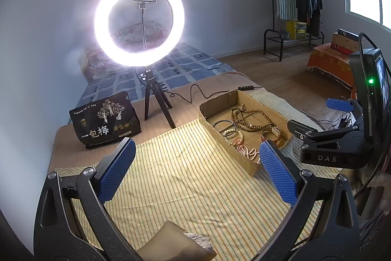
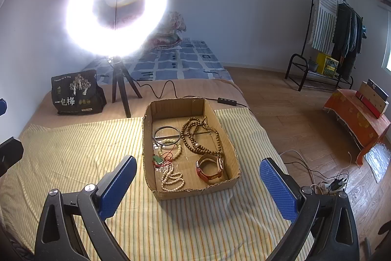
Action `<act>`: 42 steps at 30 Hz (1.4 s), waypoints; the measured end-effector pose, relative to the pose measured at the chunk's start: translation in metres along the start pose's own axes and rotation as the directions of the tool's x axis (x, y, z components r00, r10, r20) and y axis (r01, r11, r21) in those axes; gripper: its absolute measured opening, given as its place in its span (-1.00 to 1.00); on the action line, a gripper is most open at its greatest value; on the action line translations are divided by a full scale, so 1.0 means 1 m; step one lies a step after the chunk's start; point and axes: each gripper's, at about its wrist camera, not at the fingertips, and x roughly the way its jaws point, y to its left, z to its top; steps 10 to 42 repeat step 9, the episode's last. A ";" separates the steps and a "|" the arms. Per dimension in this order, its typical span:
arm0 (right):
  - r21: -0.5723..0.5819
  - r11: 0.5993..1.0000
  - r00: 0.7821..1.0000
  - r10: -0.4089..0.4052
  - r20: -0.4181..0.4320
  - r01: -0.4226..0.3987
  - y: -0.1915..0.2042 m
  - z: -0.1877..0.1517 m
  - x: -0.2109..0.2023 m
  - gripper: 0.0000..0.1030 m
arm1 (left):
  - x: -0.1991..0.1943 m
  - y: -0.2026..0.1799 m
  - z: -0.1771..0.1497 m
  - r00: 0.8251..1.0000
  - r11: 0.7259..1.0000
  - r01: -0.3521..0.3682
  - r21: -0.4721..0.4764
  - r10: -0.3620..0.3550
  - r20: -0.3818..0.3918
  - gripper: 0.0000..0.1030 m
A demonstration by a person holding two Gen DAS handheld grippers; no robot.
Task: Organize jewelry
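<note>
A shallow cardboard tray (image 2: 149, 138) lies on the yellow striped cloth (image 2: 73, 158). In it are a brown wooden bead string (image 2: 200, 138), a dark bangle (image 2: 167, 135), a white pearl strand (image 2: 171, 179), a red cord with a green pendant (image 2: 160, 160) and a red-strapped watch (image 2: 210, 167). My right gripper (image 2: 198, 184) is open and empty, just in front of the tray. My left gripper (image 1: 196, 166) is open and empty over the cloth, left of the tray (image 1: 207, 120). The right gripper (image 1: 315, 116) shows at the right edge of the left wrist view.
A lit ring light on a tripod (image 2: 119, 80) and a black snack bag (image 2: 75, 93) stand behind the cloth. A cable with an inline switch (image 2: 227, 100) runs behind the tray. A clothes rack (image 2: 332, 40) and an orange-covered low table (image 2: 356, 119) stand on the floor to the right.
</note>
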 end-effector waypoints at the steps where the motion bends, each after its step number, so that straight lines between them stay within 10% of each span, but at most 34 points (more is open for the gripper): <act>1: 0.000 1.000 1.000 0.001 -0.001 -0.001 0.000 -0.001 0.000 0.98 | 0.000 0.000 0.000 1.000 1.000 0.000 -0.001 0.000 -0.001 0.99; 42: -0.004 1.000 1.000 -0.001 -0.009 0.001 0.001 -0.002 0.002 0.98 | -0.002 0.003 0.002 1.000 1.000 -0.025 -0.013 0.025 0.007 0.99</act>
